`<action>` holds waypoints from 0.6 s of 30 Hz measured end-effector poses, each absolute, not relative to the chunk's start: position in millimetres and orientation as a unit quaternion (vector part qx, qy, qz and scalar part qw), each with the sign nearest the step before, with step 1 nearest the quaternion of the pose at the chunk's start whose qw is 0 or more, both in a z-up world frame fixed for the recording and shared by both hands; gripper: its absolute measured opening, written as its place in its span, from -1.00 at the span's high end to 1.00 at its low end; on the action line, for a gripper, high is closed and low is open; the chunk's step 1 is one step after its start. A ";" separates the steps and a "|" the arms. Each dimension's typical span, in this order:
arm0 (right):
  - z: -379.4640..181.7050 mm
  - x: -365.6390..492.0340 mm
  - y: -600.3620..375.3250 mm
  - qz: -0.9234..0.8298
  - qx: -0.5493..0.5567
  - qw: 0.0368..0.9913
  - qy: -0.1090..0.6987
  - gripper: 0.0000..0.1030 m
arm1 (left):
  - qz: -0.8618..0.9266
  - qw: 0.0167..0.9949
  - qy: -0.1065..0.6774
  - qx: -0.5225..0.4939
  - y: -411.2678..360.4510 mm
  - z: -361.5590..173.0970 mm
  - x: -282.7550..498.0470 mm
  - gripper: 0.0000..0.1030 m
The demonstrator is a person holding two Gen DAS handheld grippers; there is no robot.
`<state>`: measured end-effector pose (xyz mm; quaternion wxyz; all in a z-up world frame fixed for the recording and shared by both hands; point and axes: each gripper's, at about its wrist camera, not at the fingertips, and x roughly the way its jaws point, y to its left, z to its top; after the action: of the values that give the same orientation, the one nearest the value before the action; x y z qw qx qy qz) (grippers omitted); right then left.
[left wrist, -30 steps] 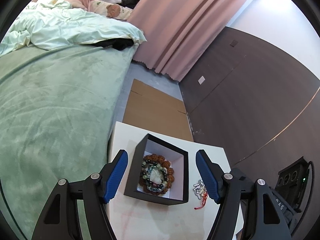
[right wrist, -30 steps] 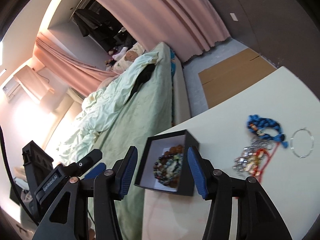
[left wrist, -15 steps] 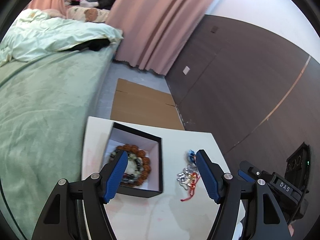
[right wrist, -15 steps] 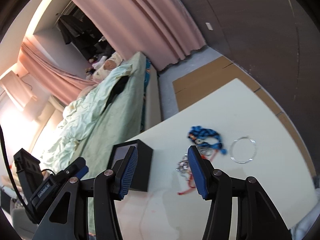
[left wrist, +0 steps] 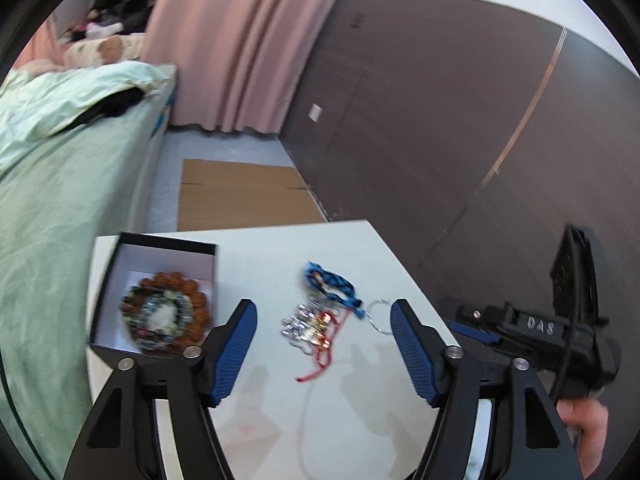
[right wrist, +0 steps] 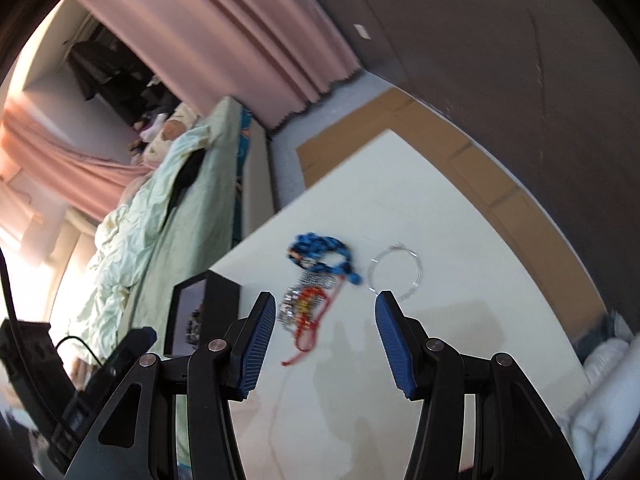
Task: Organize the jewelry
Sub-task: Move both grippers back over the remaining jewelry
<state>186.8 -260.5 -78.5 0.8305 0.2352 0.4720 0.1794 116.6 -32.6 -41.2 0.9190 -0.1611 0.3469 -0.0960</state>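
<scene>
A black box (left wrist: 116,256) with a white lining holds several beaded bracelets (left wrist: 166,314) at the left of the white table (left wrist: 280,248). A blue braided bracelet (left wrist: 330,286), a silver and red charm piece with a red cord (left wrist: 310,326) and a thin silver ring (left wrist: 380,314) lie loose on the table. My left gripper (left wrist: 322,344) is open and empty above the charm piece. My right gripper (right wrist: 325,332) is open and empty just short of the same pile, where the blue bracelet (right wrist: 320,252), the charm piece (right wrist: 304,308), the ring (right wrist: 396,274) and the box (right wrist: 220,304) show.
A bed with a green blanket (left wrist: 52,208) runs along the table's left side. Flat cardboard (left wrist: 240,196) lies on the floor beyond the table. A dark wall (left wrist: 440,120) and pink curtain (left wrist: 240,40) stand behind. The right gripper's body (left wrist: 532,328) shows at the left view's right.
Both grippers have swung right from above the box to over the loose jewelry pile. Both stay open and empty.
</scene>
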 end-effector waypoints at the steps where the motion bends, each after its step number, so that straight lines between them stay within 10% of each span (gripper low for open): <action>1: -80.5 187.0 -262.7 0.177 0.238 0.828 0.476 -0.03 | -0.097 0.919 0.351 -0.155 -37.1 -43.0 117.7 -0.26; 18: -90.2 192.1 -296.3 0.160 0.265 0.809 0.500 -0.03 | -0.075 0.912 0.403 -0.032 -100.7 -106.6 145.2 0.16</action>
<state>192.1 -296.3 -90.2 0.8086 0.2652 0.5003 0.1596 145.2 -100.7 -106.6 0.9118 -0.0322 0.4025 -0.0748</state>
